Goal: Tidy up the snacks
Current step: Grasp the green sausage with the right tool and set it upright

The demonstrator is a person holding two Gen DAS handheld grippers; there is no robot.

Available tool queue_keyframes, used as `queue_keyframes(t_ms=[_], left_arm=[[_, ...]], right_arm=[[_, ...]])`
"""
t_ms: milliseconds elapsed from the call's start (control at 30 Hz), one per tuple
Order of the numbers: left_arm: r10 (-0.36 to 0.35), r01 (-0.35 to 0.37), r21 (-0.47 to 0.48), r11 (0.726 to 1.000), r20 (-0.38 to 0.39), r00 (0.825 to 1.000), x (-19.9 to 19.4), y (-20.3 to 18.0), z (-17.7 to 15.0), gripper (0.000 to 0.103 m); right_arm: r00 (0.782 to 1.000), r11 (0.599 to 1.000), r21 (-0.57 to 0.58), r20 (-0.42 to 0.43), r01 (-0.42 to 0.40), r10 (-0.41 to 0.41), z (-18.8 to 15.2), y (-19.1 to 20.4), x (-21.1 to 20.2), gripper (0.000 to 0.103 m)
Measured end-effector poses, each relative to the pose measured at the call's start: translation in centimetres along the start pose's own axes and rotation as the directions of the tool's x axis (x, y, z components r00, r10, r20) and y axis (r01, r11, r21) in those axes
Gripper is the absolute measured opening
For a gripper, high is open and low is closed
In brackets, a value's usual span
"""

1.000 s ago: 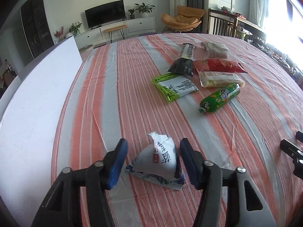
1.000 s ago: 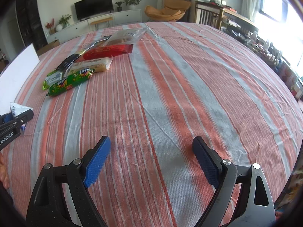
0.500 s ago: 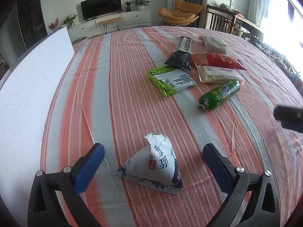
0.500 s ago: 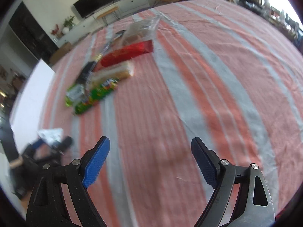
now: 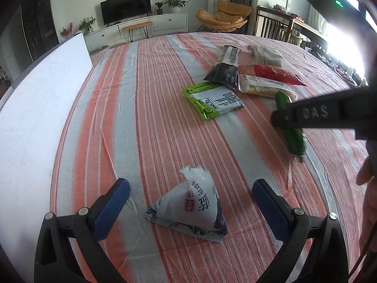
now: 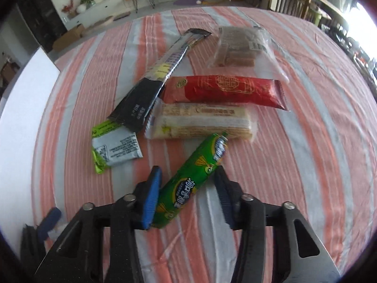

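Note:
A white triangular pouch [image 5: 190, 207] with red and black print lies on the striped cloth. My left gripper [image 5: 190, 184] stands wide open around it, both blue pads well clear of its sides. A green sausage-shaped snack tube [image 6: 212, 151] lies slanted between the pads of my right gripper [image 6: 187, 174]. Those jaws are closing, and both pads touch the tube's sides. In the left wrist view the same tube [image 5: 293, 132] shows blurred under the right gripper's black body.
Beyond the tube lie a pale cake pack [image 6: 202, 120], a red pack [image 6: 223, 92], a long black packet [image 6: 141, 103], a green-and-silver packet [image 6: 115, 148] and a clear wafer bag [image 6: 240, 47]. A white board [image 5: 35, 118] borders the table's left side.
My left jaws spread wide away from the white pouch, which stays on the cloth. My right gripper swept left across the table to the snack pile and closed around the green tube.

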State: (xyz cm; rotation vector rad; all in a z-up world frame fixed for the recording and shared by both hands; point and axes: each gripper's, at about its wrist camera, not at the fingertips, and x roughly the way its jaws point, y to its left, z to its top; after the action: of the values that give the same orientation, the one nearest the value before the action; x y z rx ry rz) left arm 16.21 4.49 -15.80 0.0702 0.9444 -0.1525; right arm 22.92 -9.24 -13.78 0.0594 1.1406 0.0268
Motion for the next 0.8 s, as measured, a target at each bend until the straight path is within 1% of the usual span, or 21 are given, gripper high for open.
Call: queue_keyframes(t_ms=[33, 133, 200, 267, 367, 433, 467, 500, 533, 567, 600, 633, 700, 800], left_arm=[[0.000, 0.000, 0.000, 1.000, 0.000, 1.000, 0.0, 0.0, 0.0, 0.103], [0.000, 0.000, 0.000, 1.000, 0.000, 1.000, 0.0, 0.0, 0.0, 0.103], [0.000, 0.000, 0.000, 1.000, 0.000, 1.000, 0.0, 0.0, 0.0, 0.103], [0.000, 0.000, 0.000, 1.000, 0.000, 1.000, 0.0, 0.0, 0.0, 0.103], [0.001, -0.001, 0.000, 1.000, 0.000, 1.000, 0.0, 0.0, 0.0, 0.103], [0.002, -0.002, 0.001, 1.000, -0.001, 1.000, 0.0, 0.0, 0.1, 0.103], [0.001, -0.001, 0.001, 1.000, -0.001, 1.000, 0.0, 0.0, 0.1, 0.103], [0.001, -0.001, 0.001, 1.000, -0.001, 1.000, -0.1, 0.0, 0.1, 0.103], [0.001, -0.001, 0.001, 1.000, -0.001, 1.000, 0.0, 0.0, 0.1, 0.103], [0.001, -0.001, 0.001, 1.000, -0.001, 1.000, 0.0, 0.0, 0.1, 0.103], [0.001, -0.001, 0.001, 1.000, -0.001, 1.000, -0.1, 0.0, 0.1, 0.103], [0.001, -0.001, 0.001, 1.000, -0.001, 1.000, 0.0, 0.0, 0.1, 0.103], [0.001, -0.001, 0.001, 1.000, -0.001, 1.000, 0.0, 0.0, 0.1, 0.103], [0.001, -0.001, 0.001, 1.000, -0.001, 1.000, -0.1, 0.0, 0.1, 0.103]], right_arm=[[1.000, 1.000, -0.021, -0.007, 0.002, -0.002, -0.5, -0.7, -0.4, 0.025], [0.999, 0.994, -0.105, -0.023, 0.026, -0.029, -2.4, -3.0, -1.5, 0.024], [0.998, 0.990, -0.134, -0.022, 0.053, -0.056, -4.1, -5.0, -2.5, 0.024], [0.996, 0.987, -0.139, -0.008, 0.086, -0.088, -5.6, -7.1, -3.2, 0.024], [0.992, 0.985, -0.120, 0.042, 0.121, -0.117, -7.6, -10.2, -4.2, 0.025], [0.992, 0.991, -0.088, 0.094, 0.097, -0.089, -8.7, -11.7, -4.7, 0.027], [0.989, 0.994, -0.069, 0.121, 0.089, -0.080, -9.3, -12.3, -4.8, 0.033], [0.986, 0.995, -0.050, 0.148, 0.090, -0.082, -9.6, -12.6, -4.8, 0.045], [0.982, 0.995, -0.032, 0.170, 0.092, -0.085, -10.0, -12.8, -4.7, 0.051], [0.979, 0.996, -0.011, 0.185, 0.090, -0.086, -10.3, -13.1, -4.7, 0.064], [0.977, 0.997, 0.014, 0.198, 0.078, -0.079, -10.6, -13.5, -4.7, 0.069], [0.974, 0.997, 0.031, 0.214, 0.067, -0.072, -10.7, -13.6, -4.5, 0.070], [0.967, 0.996, 0.031, 0.240, 0.082, -0.087, -10.9, -13.6, -4.3, 0.074], [0.967, 0.995, 0.045, 0.238, 0.085, -0.093, -10.4, -13.5, -4.0, 0.080]])
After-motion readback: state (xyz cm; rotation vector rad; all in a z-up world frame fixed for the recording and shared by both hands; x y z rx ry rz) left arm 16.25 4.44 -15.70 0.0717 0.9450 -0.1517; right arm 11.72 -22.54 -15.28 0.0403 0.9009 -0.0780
